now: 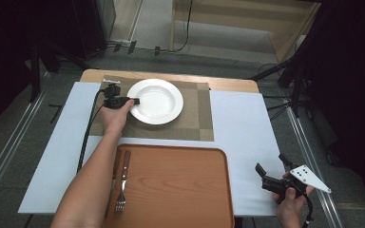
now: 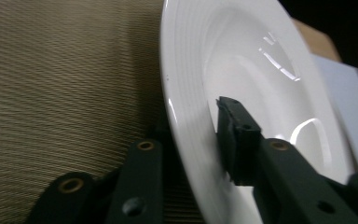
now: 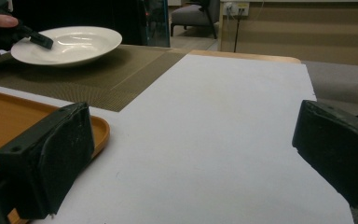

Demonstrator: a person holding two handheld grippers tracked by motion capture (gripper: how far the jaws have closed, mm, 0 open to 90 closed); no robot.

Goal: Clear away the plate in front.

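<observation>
A white deep plate (image 1: 159, 102) (image 2: 242, 60) (image 3: 74, 42) rests on a woven brown placemat (image 1: 195, 118) at the far middle of the table. My left gripper (image 1: 132, 101) (image 2: 186, 140) is at the plate's left rim, with one jaw over the rim and the other under it. The upper pad (image 2: 235, 135) lies on the rim's inner slope, so the grip looks shut on the plate. My right gripper (image 1: 271, 164) (image 3: 191, 154) is held open over the white table cover near the front right corner, with nothing between its jaws.
A wooden tray (image 1: 180, 190) (image 3: 9, 116) sits at the front middle. A fork (image 1: 122, 185) lies on its left side, beside another utensil partly hidden by the forearm. White cover (image 1: 247, 133) spreads to the right. Dark stands flank the table.
</observation>
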